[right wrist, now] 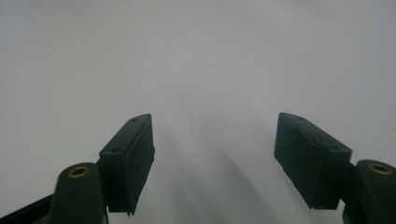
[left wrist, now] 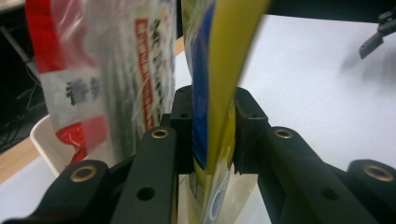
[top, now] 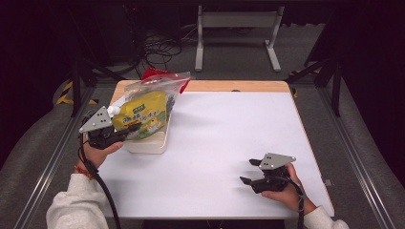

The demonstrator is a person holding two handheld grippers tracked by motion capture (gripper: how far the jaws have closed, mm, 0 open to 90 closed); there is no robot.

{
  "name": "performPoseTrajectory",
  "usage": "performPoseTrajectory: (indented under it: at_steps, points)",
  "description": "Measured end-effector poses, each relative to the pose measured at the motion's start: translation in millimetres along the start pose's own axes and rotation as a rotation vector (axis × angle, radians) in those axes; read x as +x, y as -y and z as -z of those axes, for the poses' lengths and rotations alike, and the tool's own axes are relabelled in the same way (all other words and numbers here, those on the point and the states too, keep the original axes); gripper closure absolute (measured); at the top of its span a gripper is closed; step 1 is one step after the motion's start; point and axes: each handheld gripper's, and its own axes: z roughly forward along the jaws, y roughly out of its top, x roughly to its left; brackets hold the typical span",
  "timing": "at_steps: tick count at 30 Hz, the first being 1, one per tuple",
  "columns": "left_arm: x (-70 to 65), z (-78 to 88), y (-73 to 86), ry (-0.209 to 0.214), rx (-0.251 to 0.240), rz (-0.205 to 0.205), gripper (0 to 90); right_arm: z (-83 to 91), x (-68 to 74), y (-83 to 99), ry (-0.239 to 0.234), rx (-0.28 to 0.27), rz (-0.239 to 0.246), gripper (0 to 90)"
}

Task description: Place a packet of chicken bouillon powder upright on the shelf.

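White table (top: 224,143) with a wooden strip along its far edge stands over grey floor, a metal stand behind it. Near the far left corner sits a cream tray (top: 148,143). Above it the left claw (top: 125,131) is pinching a yellow spout pouch (top: 141,114), its pads clamped on the pouch's edge (left wrist: 219,116); a clear zip bag with red print (top: 162,83) hangs just beside the pouch. By the near right corner the right claw (top: 250,171) rests low, jaws spread with bare table between them.
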Motion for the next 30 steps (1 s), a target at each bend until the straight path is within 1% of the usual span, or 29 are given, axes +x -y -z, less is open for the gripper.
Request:
performPoseTrajectory:
  at_steps: [3, 5, 8, 9, 10, 13, 14, 16, 18, 19, 20, 21, 22, 24, 25, 26, 28, 30]
  points:
    - [2.4, -5.1, 4.9, 0.043, 0.000, -0.014, 74.6, -1.2, -0.9, 0.8, -0.007, 0.002, -0.007, 28.5]
    - [4.0, -5.7, 6.7, 0.069, -0.011, -0.012, 74.6, -1.7, -1.2, 1.3, -0.009, 0.005, -0.008, 28.4]
    - [5.2, -5.9, 7.6, 0.092, -0.004, -0.017, 74.6, -3.0, -1.4, 2.1, -0.010, 0.011, -0.008, 28.4]
    - [6.0, -5.6, 8.2, 0.098, -0.013, -0.010, 74.6, -3.5, -1.4, 2.3, -0.013, 0.015, -0.009, 28.3]
    - [6.7, -5.5, 8.4, 0.103, -0.012, -0.009, 74.6, -4.0, -1.3, 2.3, -0.015, 0.016, -0.007, 28.2]
    - [8.2, -6.2, 9.2, 0.109, 0.011, -0.015, 74.6, -5.4, -1.5, 2.6, -0.022, 0.023, -0.009, 27.9]
    - [8.8, -6.4, 9.5, 0.116, 0.021, -0.015, 74.7, -6.0, -1.6, 2.8, -0.024, 0.024, -0.011, 27.9]
    - [9.7, -5.4, 10.4, 0.133, 0.011, -0.014, 75.1, -6.6, -1.5, 2.9, -0.029, 0.028, -0.012, 27.9]
    - [12.6, -4.4, 14.0, 0.135, 0.001, 0.011, 75.3, -6.7, -1.4, 2.6, -0.030, 0.028, -0.011, 27.8]
    - [13.4, -3.8, 14.8, 0.125, -0.001, 0.017, 75.3, -6.4, -1.4, 2.5, -0.031, 0.028, -0.011, 27.8]
    - [13.8, -2.3, 14.8, 0.115, 0.003, 0.016, 75.5, -6.2, -1.4, 2.5, -0.032, 0.026, -0.012, 27.7]
    - [13.3, -1.4, 14.0, 0.121, 0.009, 0.000, 75.7, -6.0, -1.9, 2.6, -0.034, 0.025, -0.015, 27.7]
    - [13.1, -0.6, 13.2, 0.111, 0.011, 0.004, 75.8, -5.9, -2.4, 2.6, -0.035, 0.025, -0.018, 27.7]
    - [13.3, 1.3, 12.1, 0.105, 0.016, -0.003, 75.8, -6.1, -2.7, 2.7, -0.035, 0.027, -0.020, 27.6]
    - [13.3, 3.0, 10.7, 0.088, 0.018, 0.001, 75.8, -6.5, -2.7, 2.9, -0.037, 0.029, -0.018, 27.5]
    - [13.6, 3.8, 9.8, 0.088, 0.015, 0.002, 75.8, -6.8, -2.6, 2.9, -0.039, 0.031, -0.018, 27.5]
    - [13.3, 4.0, 7.3, 0.089, 0.029, -0.008, 75.8, -7.6, -2.4, 2.9, -0.042, 0.035, -0.017, 27.3]
    - [14.0, 2.2, 5.0, 0.107, 0.041, -0.013, 75.8, -8.0, -2.3, 3.0, -0.046, 0.037, -0.016, 27.2]
